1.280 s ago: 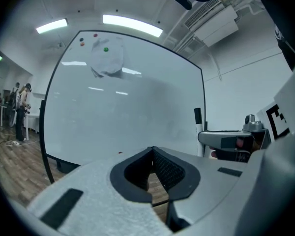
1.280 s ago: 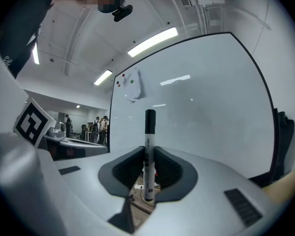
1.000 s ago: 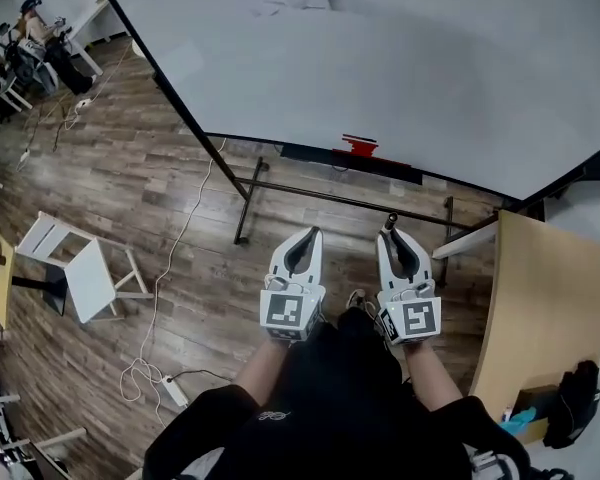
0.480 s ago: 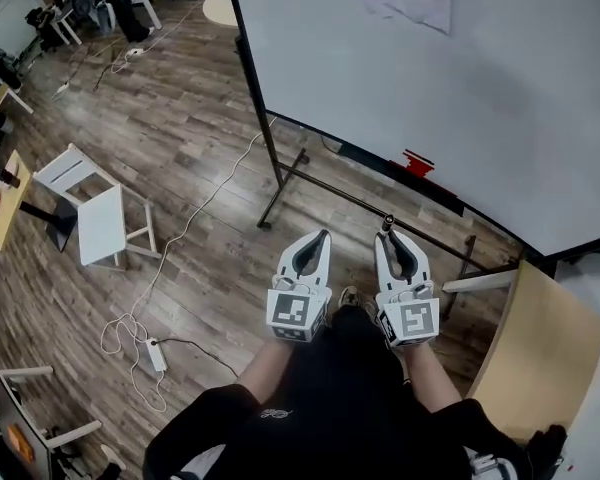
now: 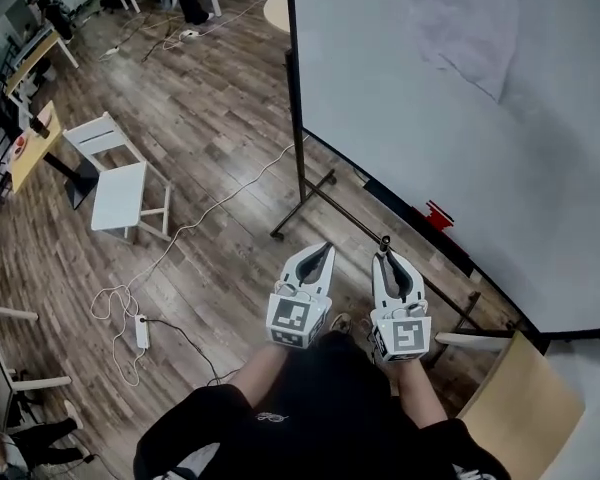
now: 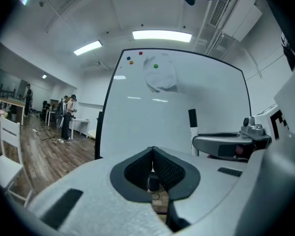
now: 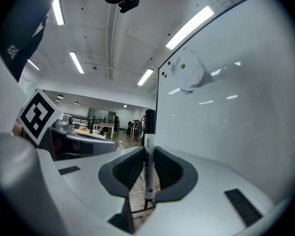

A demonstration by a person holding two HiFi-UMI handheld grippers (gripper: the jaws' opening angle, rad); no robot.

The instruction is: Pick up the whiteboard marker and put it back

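White-barrelled whiteboard marker [image 7: 148, 154]: slim cylinder, black cap up, standing upright between the right gripper's pads.
Right gripper [image 5: 384, 256]: smooth pale-grey shells; ribbed black pads clamp the marker's barrel.
Left gripper [image 6: 152, 151]: same build; pad tips meet, nothing between them.
Whiteboard [image 5: 460, 118]: glossy flat panel, dark frame, ahead of both grippers.
Floor [image 5: 200, 168]: wood-grain planks.
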